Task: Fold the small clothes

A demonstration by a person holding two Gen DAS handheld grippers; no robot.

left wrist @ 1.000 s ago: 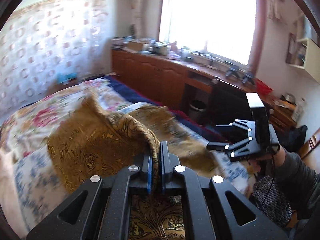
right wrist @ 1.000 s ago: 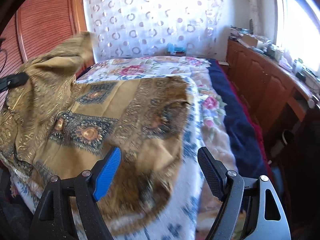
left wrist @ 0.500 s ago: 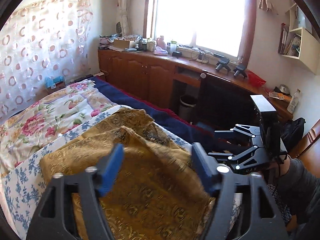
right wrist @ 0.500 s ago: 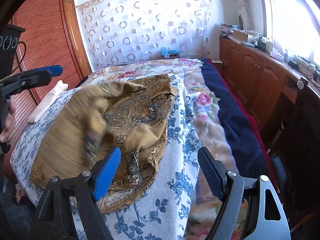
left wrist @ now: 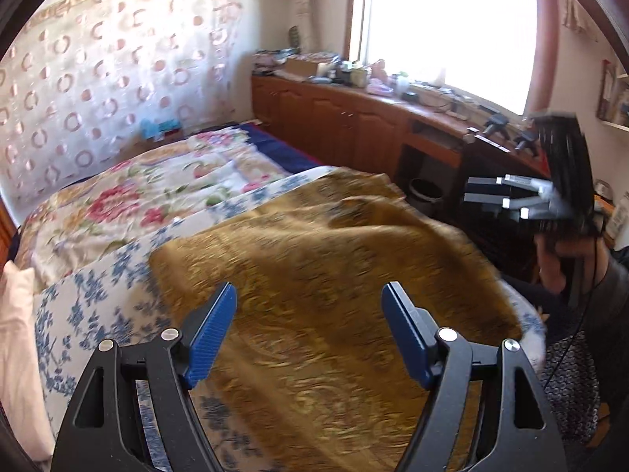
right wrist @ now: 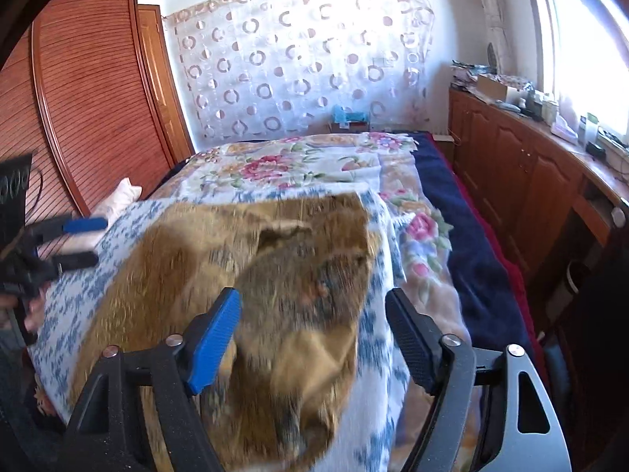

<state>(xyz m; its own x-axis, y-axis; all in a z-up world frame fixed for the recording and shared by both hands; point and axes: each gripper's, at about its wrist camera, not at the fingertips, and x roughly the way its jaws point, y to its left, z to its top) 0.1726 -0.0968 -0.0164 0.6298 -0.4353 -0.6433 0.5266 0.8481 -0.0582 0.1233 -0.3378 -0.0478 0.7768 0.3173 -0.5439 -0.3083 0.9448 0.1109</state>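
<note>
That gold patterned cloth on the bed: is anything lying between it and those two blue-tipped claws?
Nothing visible does. The gold cloth lies bare on the blue-flowered sheet, with nothing on top. The left gripper is open above it; the right gripper, jaws closing on nothing, also has a clear path.

Daylight floods in through the window (left wrist: 444,27) up and to the right of the left claw (left wrist: 308,334), where the glass is blown out to white glare. The curtain (right wrist: 302,59) far ahead of the right claw (right wrist: 314,338) glows from behind. The cloth (left wrist: 314,275) under both claws is smeared by motion blur, its pattern unreadable, and the other claw seen to the right in the left view is streaked too. Both claws' own fingers stay sharp. Fisheye bending curves walls and wardrobe (right wrist: 90,90); the corners go black.
</note>
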